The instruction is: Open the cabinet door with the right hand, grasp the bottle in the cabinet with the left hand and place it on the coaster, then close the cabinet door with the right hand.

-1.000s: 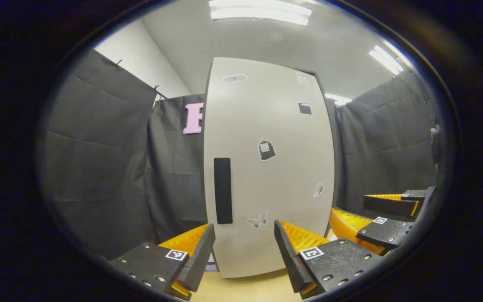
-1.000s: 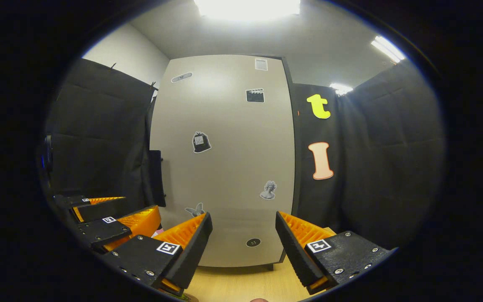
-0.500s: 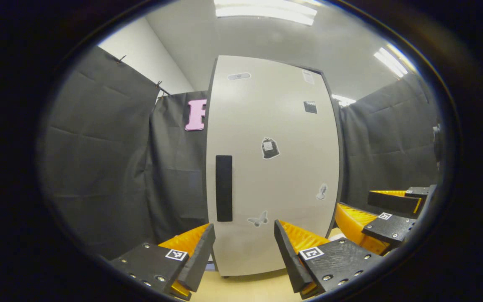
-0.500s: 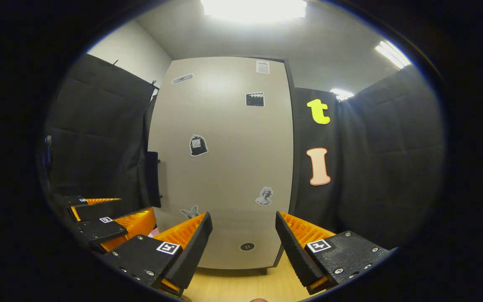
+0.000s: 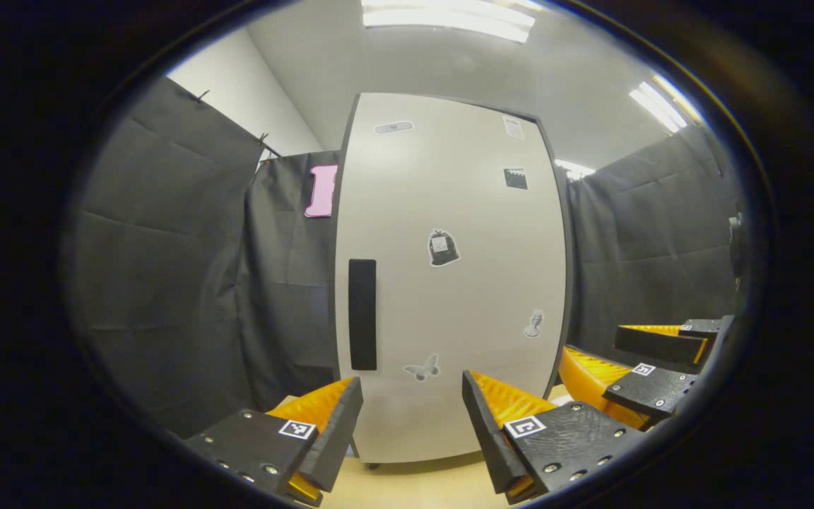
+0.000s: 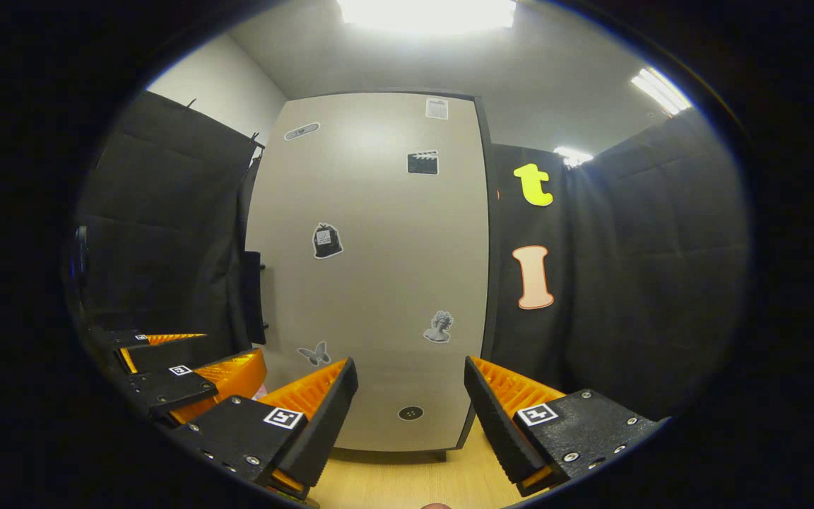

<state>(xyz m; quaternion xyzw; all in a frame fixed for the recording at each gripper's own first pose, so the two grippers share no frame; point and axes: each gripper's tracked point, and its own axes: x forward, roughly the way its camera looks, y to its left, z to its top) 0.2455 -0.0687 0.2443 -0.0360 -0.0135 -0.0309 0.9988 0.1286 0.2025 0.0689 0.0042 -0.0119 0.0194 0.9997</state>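
A tall pale cabinet door [image 5: 449,283] with small stickers stands shut ahead in the left gripper view, a black vertical handle [image 5: 362,314] near its left edge. My left gripper [image 5: 410,417] is open and holds nothing, a short way in front of the door. In the right gripper view the same door [image 6: 372,283] faces me with its handle [image 6: 252,297] seen side-on at the left edge. My right gripper [image 6: 410,410] is open and holds nothing. The left gripper [image 6: 188,364] sits at lower left there; the right gripper [image 5: 633,364] sits at lower right in the left gripper view.
Black cloth walls [image 5: 188,268] close in on both sides of the cabinet. A light wooden tabletop [image 6: 414,481] runs under the cabinet's foot. Ceiling lights [image 6: 425,10] glare overhead.
Both views have shifted slightly, and the door has drifted a little left in each. Both grippers stay open and the door stays shut.
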